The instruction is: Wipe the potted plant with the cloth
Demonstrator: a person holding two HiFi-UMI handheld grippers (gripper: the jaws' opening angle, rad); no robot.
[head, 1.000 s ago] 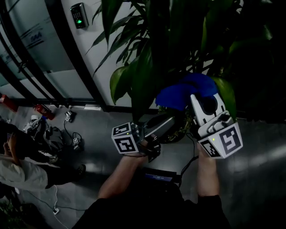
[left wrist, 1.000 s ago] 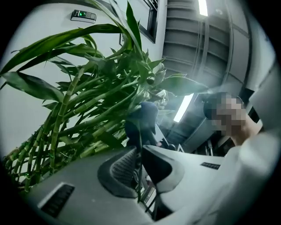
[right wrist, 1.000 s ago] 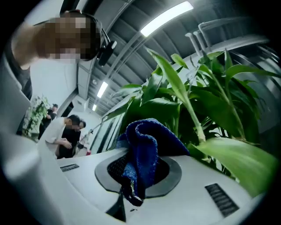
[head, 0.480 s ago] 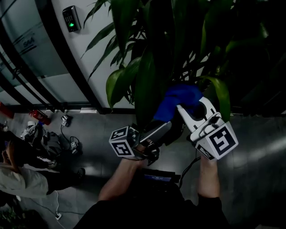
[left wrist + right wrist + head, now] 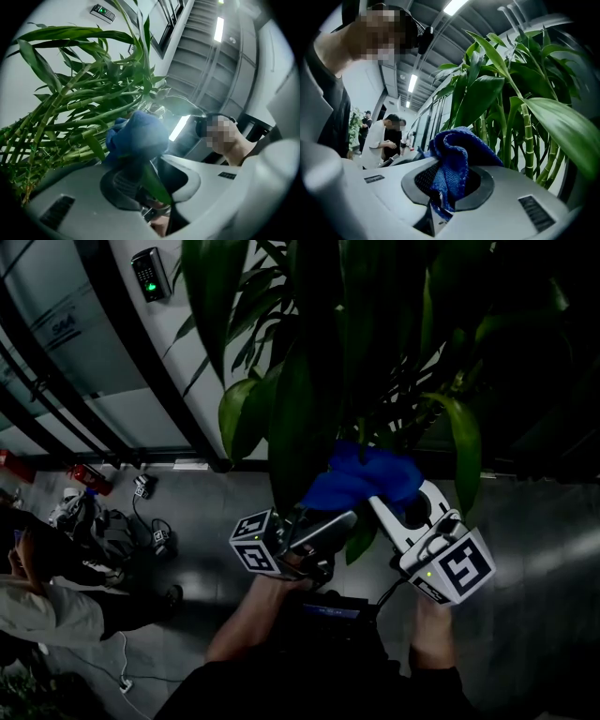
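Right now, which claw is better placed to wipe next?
Right. The right claw clamps the blue woven cloth beside the potted plant's green leaves; the left claw, just opening, straddles only a leaf.

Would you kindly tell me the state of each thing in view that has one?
cloth, bunched up, gripped
right hand-held gripper, shut on the cloth
left hand-held gripper, jaws just been opening, slightly apart round a leaf
leaf, between those jaws, not clamped
wall keypad, green light lit
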